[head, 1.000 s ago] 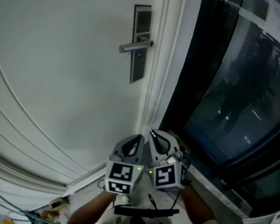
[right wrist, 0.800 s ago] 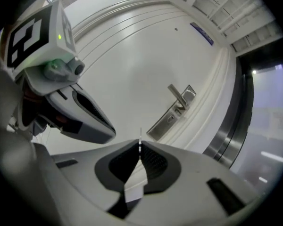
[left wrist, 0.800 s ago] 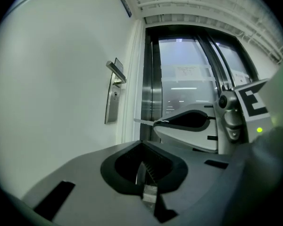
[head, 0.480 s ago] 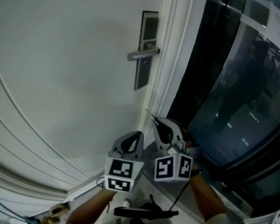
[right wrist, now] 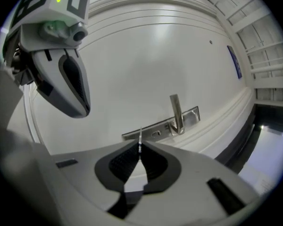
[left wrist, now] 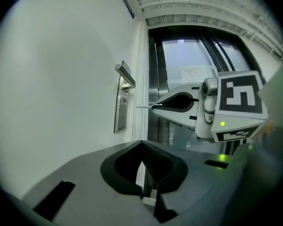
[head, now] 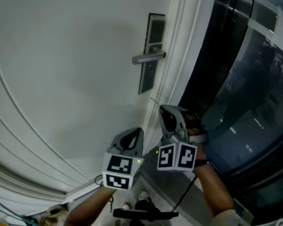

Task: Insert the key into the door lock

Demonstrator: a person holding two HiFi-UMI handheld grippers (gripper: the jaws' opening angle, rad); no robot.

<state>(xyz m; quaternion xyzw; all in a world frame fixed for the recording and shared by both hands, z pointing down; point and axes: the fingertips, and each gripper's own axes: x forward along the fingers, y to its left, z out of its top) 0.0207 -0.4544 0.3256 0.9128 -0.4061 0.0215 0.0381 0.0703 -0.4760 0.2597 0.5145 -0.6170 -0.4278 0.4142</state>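
Qty: 1 door (head: 61,55), 1 lock (head: 148,76), 1 key (right wrist: 140,140), 2 grippers (head: 140,131) (head: 161,108).

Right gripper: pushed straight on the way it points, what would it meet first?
Probably the lock plate, just beside the keyhole: the key held by the right gripper points there. Depth unclear.

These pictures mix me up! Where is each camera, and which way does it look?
Head view: on the person's head, facing down at the lock plate; both forearms, left gripper and right gripper show.
Left gripper view: on the left gripper, facing the lock plate over its shut fingers; right gripper at right.
Right gripper view: on the right gripper, facing the lock plate past its held key; left gripper upper left.
Shared: all see the lock plate.
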